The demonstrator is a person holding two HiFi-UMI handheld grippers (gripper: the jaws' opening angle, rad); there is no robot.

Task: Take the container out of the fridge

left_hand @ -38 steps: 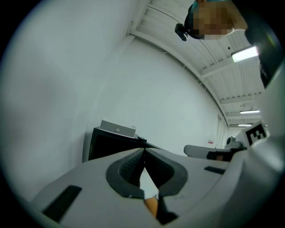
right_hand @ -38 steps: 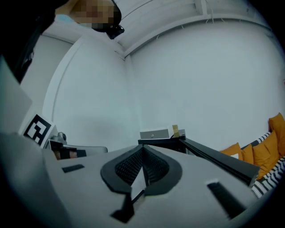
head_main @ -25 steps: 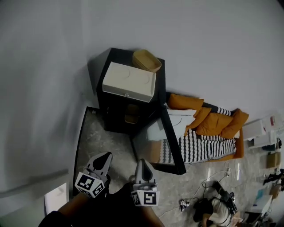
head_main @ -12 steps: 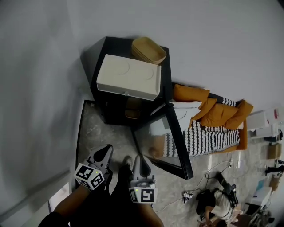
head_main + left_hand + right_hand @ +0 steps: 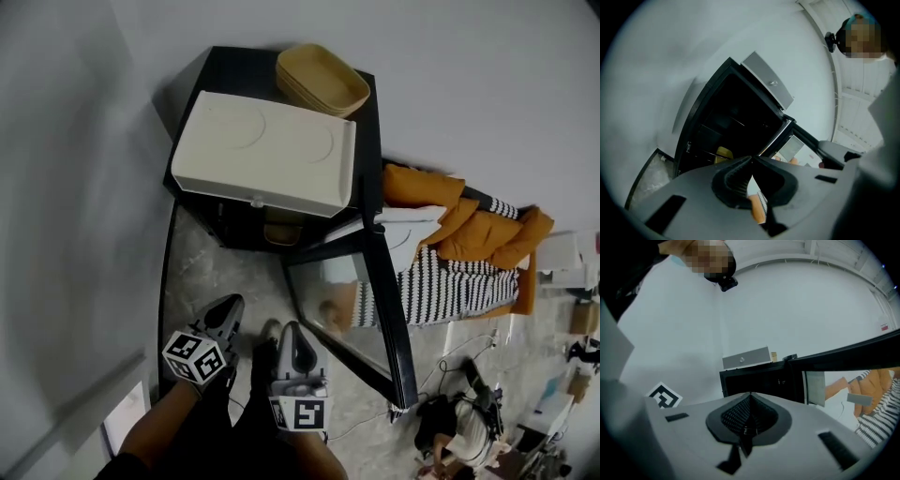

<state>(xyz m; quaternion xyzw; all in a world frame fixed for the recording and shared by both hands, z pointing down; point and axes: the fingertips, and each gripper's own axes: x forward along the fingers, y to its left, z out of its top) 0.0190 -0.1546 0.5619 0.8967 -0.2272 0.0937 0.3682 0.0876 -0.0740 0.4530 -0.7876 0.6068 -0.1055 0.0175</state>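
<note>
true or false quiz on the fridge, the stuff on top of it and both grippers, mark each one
1. The fridge has its door standing open. True.
2. The left gripper is shut on the container. False: its jaws are together on nothing, and the container sits inside the fridge.
3. A cream box lies on top of the fridge. True.
4. The tan basket is inside the fridge. False: it is on the fridge top, behind the cream box.
5. The right gripper has its jaws wide apart. False: they are together.
</note>
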